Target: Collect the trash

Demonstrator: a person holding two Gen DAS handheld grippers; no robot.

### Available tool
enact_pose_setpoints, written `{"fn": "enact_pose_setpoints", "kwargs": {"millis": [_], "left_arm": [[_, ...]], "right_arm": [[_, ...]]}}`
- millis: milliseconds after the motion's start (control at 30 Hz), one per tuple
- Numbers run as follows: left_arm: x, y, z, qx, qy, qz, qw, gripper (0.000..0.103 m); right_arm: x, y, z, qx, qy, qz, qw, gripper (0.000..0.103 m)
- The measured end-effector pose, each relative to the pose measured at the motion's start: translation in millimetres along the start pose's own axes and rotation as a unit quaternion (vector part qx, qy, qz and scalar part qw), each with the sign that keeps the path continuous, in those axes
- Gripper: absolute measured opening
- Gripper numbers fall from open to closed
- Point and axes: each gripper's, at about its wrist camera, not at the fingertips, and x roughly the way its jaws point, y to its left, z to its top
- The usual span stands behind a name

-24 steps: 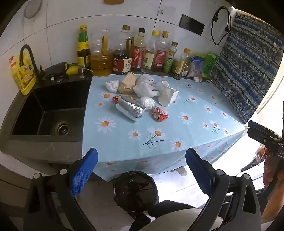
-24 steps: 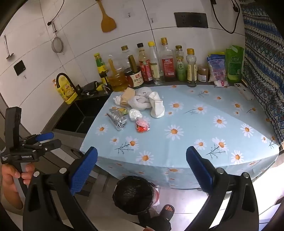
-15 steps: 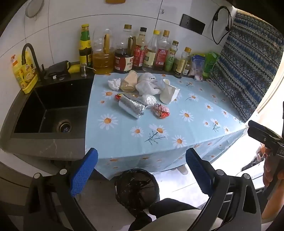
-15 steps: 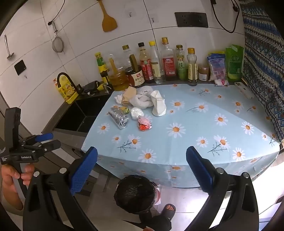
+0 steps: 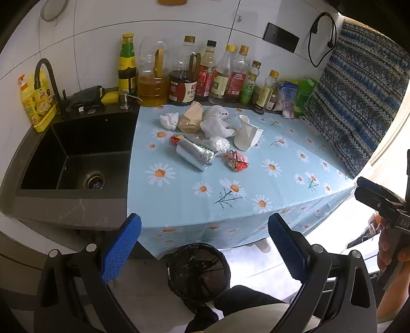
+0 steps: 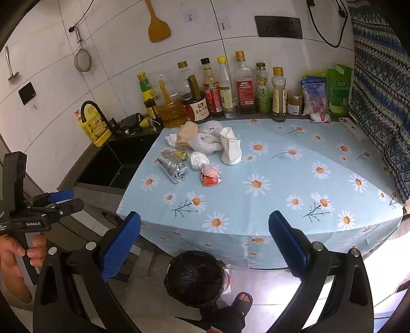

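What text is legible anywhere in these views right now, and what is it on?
"GenRobot.AI": on the body of the left tongs.
"DAS", cut off at the edge: on the right tongs.
"金标": on the dark soy jug.
"藤": on the green-label bottle.
The other bottle labels are too small or blurred to read.

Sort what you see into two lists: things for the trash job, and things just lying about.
Job: crumpled silver foil wrapper; red snack wrapper; white paper cup; black-lined bin.

Lying about: yellow soap bottle; green pouch; wooden spatula.
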Motion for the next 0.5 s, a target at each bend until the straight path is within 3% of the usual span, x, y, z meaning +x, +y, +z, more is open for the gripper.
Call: {"fn": "enact_pose_setpoints", "kwargs": {"millis": [500], "left_arm": [[-0.2, 9.3, 3.6, -0.006, 0.002, -0.009, 0.9999, 0.096]], "right_arm": [[2.7, 3.6, 1.6, -0.005, 0.006, -0.005, 1.000, 0.099]]}}
